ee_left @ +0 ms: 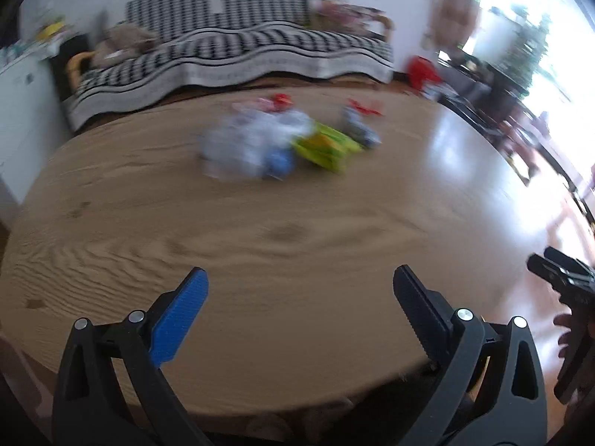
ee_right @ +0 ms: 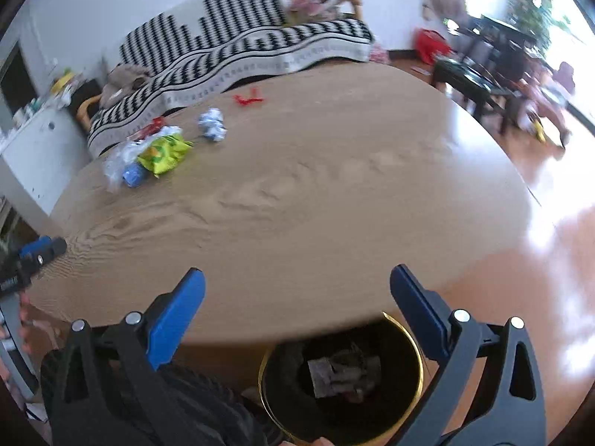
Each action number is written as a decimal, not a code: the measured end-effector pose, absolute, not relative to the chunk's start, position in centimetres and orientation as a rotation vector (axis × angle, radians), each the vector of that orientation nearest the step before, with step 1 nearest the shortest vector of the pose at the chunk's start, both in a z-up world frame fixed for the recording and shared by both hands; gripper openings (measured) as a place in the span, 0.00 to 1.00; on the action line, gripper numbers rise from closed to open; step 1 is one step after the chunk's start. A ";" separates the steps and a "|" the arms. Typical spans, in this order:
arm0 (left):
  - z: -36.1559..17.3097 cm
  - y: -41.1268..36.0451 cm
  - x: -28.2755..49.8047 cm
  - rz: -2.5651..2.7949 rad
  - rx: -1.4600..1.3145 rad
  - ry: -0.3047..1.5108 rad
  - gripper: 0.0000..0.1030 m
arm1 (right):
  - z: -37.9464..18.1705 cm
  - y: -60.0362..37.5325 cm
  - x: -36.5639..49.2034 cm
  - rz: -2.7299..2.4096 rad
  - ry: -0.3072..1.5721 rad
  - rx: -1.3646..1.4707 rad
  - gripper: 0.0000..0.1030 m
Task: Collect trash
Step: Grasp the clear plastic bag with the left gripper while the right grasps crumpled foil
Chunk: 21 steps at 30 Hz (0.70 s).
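Trash lies on the far side of a round wooden table (ee_left: pixel 260 223): a clear plastic bottle with a blue cap (ee_right: pixel 128 165), a yellow-green snack bag (ee_right: pixel 163 152), a crumpled white-blue wrapper (ee_right: pixel 212 123) and red scraps (ee_right: pixel 248 98). The same pile shows blurred in the left wrist view, with the bottle (ee_left: pixel 245 145) and snack bag (ee_left: pixel 325 146). My left gripper (ee_left: pixel 300 278) is open and empty above the near table edge. My right gripper (ee_right: pixel 296 282) is open and empty above a black bin with a gold rim (ee_right: pixel 416 345), which holds crumpled trash (ee_right: pixel 342 371).
A sofa with a black-and-white cover (ee_left: pixel 238 48) stands behind the table. A white cabinet (ee_right: pixel 33 148) is at the left. Dark furniture (ee_right: pixel 483 70) and a bright window are at the right. The bin sits on the floor below the table's near edge.
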State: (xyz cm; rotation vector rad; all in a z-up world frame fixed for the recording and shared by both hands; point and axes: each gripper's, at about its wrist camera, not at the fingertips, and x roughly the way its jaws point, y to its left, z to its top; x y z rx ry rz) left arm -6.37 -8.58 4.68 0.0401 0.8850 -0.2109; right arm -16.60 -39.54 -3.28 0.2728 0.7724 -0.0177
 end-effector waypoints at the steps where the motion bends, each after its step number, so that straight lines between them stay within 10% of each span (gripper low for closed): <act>1: 5.2 -7.7 -5.5 -0.187 0.033 0.877 0.94 | -2.7 -39.1 -15.5 -0.008 0.765 0.267 0.93; 21: 2.5 -7.4 10.5 -0.179 -0.012 0.959 0.94 | -1.5 -31.4 9.2 0.058 0.842 0.163 0.93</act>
